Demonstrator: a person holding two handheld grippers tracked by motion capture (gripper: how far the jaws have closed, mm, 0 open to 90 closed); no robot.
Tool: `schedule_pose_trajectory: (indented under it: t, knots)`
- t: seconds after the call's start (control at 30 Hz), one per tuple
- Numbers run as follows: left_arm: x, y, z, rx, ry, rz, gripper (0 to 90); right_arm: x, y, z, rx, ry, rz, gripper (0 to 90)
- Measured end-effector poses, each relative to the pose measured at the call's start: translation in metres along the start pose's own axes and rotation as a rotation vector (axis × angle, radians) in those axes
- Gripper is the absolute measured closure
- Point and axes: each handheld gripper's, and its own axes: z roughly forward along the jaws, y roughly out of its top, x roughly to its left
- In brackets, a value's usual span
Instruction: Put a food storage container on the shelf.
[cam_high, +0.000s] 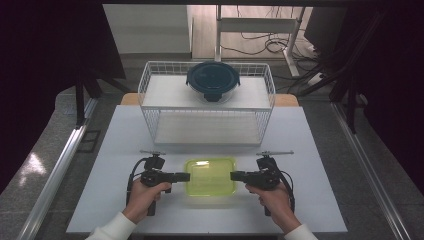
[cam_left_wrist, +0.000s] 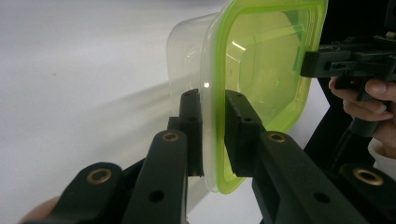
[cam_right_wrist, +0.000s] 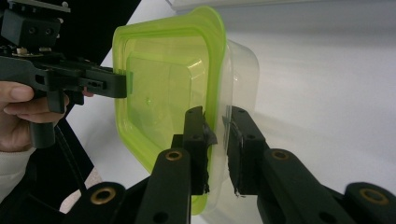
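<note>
- High view: left gripper (cam_high: 186, 176) clamps the left edge of the green-lidded container (cam_high: 210, 176); right gripper (cam_high: 234, 175) clamps its right edge. Container sits at mid-width of the white table (cam_high: 120, 150), near the front edge, just in front of the wire basket (cam_high: 206, 102). A round dark-lidded container (cam_high: 213, 80) rests on the basket's upper shelf. Cables lie on the floor (cam_high: 260, 45) beyond.
- Left gripper view: jaws nearly closed, pads pinching the lid rim (cam_left_wrist: 212, 116); the other gripper (cam_left_wrist: 310, 63) grips the far edge.
- Right gripper view: jaws pinch the rim (cam_right_wrist: 215, 121) likewise, with the clear tub (cam_right_wrist: 243, 79) beneath the lid.
</note>
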Motion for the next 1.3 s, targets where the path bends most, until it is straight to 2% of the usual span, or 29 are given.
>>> schedule_pose_trajectory:
  t: [0.57,0.77,0.87,1.0,1.3]
  knots:
    - [-0.016,0.009,-0.014,-0.046,0.011,0.061,79.1,0.014,0.012,-0.014,-0.043,-0.003,-0.073,78.0]
    - [-0.023,0.018,-0.020,-0.066,-0.004,0.080,79.0,0.016,0.016,-0.018,-0.047,-0.012,-0.086,78.1]
    - [-0.030,0.026,-0.025,-0.077,0.007,0.104,78.8,0.017,0.021,-0.020,-0.056,-0.016,-0.090,78.1]
    - [-0.033,0.032,-0.028,-0.085,0.001,0.108,78.9,0.020,0.028,-0.024,-0.073,-0.014,-0.103,78.1]
    - [-0.048,0.049,-0.041,-0.120,0.002,0.145,78.8,0.032,0.047,-0.038,-0.113,-0.022,-0.149,78.2]
